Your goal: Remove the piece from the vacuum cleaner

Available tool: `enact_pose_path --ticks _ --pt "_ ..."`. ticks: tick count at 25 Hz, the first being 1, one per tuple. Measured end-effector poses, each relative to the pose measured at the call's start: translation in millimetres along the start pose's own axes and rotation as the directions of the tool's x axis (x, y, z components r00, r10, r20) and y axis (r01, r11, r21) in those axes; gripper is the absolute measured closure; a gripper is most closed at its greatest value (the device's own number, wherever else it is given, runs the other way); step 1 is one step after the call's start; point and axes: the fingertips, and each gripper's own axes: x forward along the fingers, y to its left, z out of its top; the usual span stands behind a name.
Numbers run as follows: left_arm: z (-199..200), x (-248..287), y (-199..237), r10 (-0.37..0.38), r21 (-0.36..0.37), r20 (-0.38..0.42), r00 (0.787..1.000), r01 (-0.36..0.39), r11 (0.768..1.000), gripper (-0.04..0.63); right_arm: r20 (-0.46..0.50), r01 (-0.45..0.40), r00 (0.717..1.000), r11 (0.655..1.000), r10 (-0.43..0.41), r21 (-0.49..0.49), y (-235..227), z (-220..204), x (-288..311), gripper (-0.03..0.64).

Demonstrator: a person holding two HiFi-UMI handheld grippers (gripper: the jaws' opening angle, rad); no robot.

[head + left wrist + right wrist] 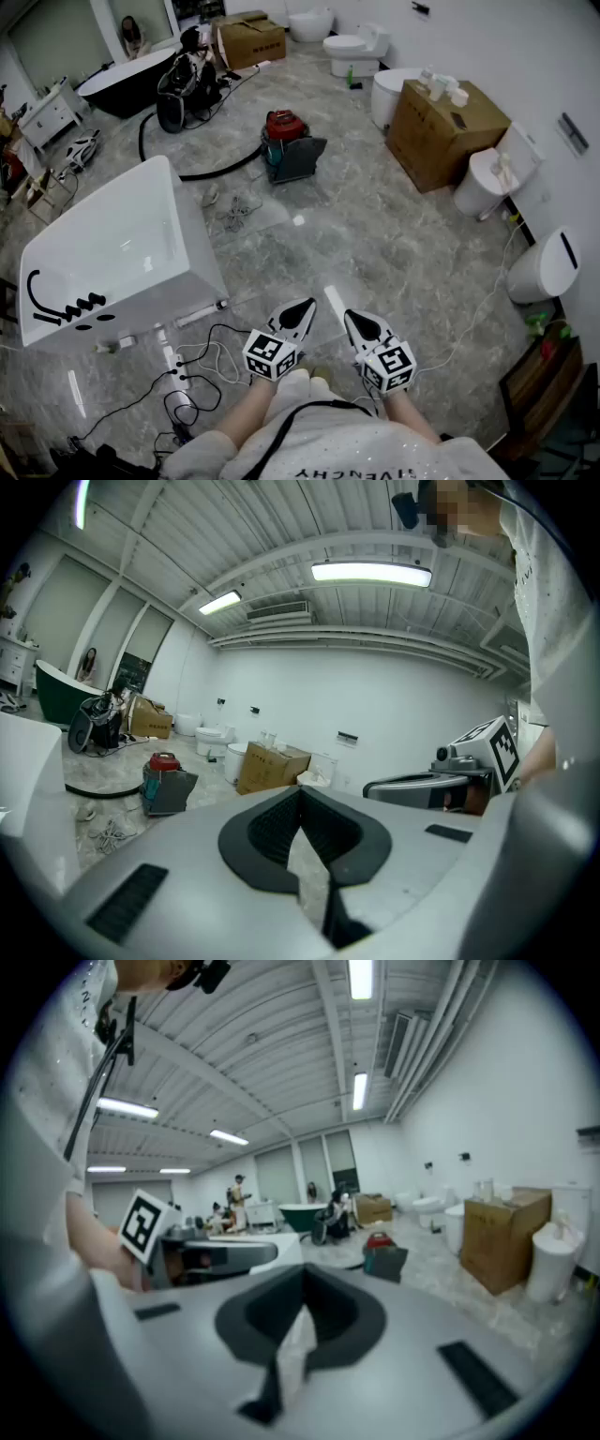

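The vacuum cleaner (286, 142), a small canister with a red top and a grey-teal body, stands on the marble floor well ahead of me, a black hose (202, 172) curving off its left side. It also shows in the left gripper view as the vacuum cleaner (165, 782) and in the right gripper view as the vacuum cleaner (383, 1254). My left gripper (302, 311) and right gripper (358, 323) are side by side close to my body, both shut and holding nothing, far short of the vacuum. The left gripper (302, 797) and right gripper (304, 1283) point roughly level toward it.
A white bathtub (112, 246) sits at the left, with cables (192, 370) on the floor by my feet. Cardboard boxes (445, 127) and toilets (358, 47) line the right wall. A black tub (117, 86) and dark equipment (186, 82) stand at the far left.
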Motion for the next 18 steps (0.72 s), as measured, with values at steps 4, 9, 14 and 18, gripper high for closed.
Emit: enact_pose_path --ticks 4,9,14,18 --pt "-2 1 -1 0.008 0.007 0.005 1.000 -0.008 1.000 0.572 0.005 0.002 1.000 1.000 -0.001 -0.012 -1 1 0 0.603" --pt "1 11 0 0.009 0.028 0.007 1.000 -0.010 1.000 0.574 0.006 0.012 1.000 1.000 -0.011 -0.022 -9 3 -1 0.603" --pt "2 21 2 0.025 0.056 0.014 1.000 -0.025 0.998 0.572 0.023 0.032 0.999 0.999 -0.031 -0.040 -21 7 -3 0.603" --pt "9 28 1 0.036 0.050 0.044 0.998 -0.039 0.998 0.572 0.033 0.045 0.999 0.997 -0.043 -0.055 -33 13 -5 0.603"
